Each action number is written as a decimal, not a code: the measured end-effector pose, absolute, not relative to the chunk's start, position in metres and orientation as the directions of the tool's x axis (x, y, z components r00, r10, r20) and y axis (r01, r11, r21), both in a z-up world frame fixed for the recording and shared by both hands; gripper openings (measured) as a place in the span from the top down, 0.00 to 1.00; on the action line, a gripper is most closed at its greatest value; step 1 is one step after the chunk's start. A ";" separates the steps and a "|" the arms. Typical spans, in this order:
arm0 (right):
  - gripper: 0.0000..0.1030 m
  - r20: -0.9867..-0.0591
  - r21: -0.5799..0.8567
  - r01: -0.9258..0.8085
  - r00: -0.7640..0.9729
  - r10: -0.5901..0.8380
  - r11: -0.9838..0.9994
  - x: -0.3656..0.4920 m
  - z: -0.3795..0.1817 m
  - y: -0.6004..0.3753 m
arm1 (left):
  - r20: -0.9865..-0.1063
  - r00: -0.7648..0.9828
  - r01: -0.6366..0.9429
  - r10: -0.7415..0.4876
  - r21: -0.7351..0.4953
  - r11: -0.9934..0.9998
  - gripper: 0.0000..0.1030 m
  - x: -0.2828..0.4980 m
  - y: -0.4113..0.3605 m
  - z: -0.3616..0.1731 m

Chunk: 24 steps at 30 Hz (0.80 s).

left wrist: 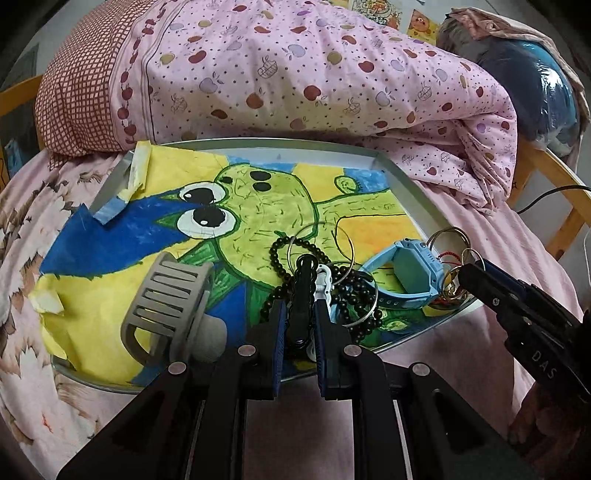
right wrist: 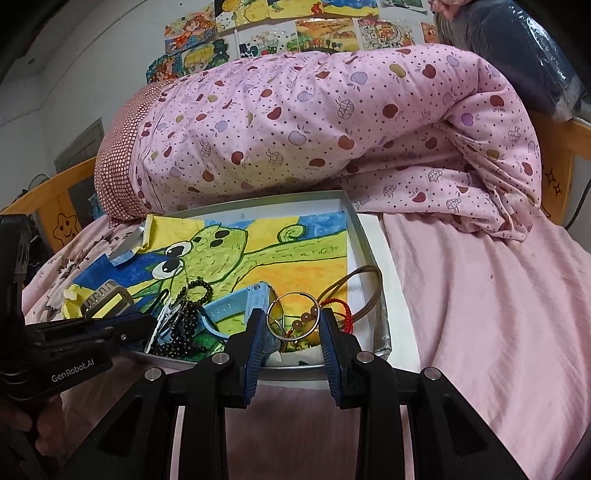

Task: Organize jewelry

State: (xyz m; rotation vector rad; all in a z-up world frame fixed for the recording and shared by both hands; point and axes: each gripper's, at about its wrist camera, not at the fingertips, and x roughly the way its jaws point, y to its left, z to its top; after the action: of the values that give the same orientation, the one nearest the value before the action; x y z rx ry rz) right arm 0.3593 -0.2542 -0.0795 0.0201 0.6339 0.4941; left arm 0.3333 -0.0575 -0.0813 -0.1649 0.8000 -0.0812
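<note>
1. A folded pink quilt (left wrist: 295, 74) printed with apples and dots lies across the far side of the bed, touching the far rim of the tray.
2. Its left end shows a red-and-white checked lining (left wrist: 77, 92).
3. A pale pink bedsheet (right wrist: 480, 314) covers the mattress to the right and near side.
4. A wooden bed rail (right wrist: 44, 206) runs along the left, bearing a smiling star sticker (right wrist: 66, 225).
5. Children's drawings (right wrist: 288, 33) are fixed to the far white wall.
6. A dark blue bundle, perhaps bedding wrapped in clear plastic (left wrist: 532, 88), sits at the far right.
7. A black cable (left wrist: 546, 195) trails over the right rail.
</note>
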 end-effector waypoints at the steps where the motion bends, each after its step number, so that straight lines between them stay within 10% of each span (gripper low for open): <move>1: 0.73 -0.568 0.165 -0.437 0.691 0.447 0.884 0.359 -0.080 -0.254 | -0.707 0.694 0.009 -0.136 -0.180 0.984 0.89 0.334 -0.057 -0.081; 14: 0.71 -0.599 0.186 -0.405 0.676 0.430 0.895 0.359 -0.081 -0.258 | -0.713 0.685 -0.029 -0.150 -0.232 0.972 0.86 0.334 -0.051 -0.076; 24: 0.54 -0.528 0.175 -0.378 0.744 0.410 0.909 0.343 -0.046 -0.272 | -0.657 0.742 -0.019 -0.137 -0.224 0.974 0.53 0.320 -0.054 -0.047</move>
State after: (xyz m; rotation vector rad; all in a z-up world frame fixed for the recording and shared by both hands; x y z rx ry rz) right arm 0.3430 -0.2717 -0.0464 0.0575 0.5913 0.4320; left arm 0.3202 -0.0537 -0.0471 -0.2222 0.7340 -0.0653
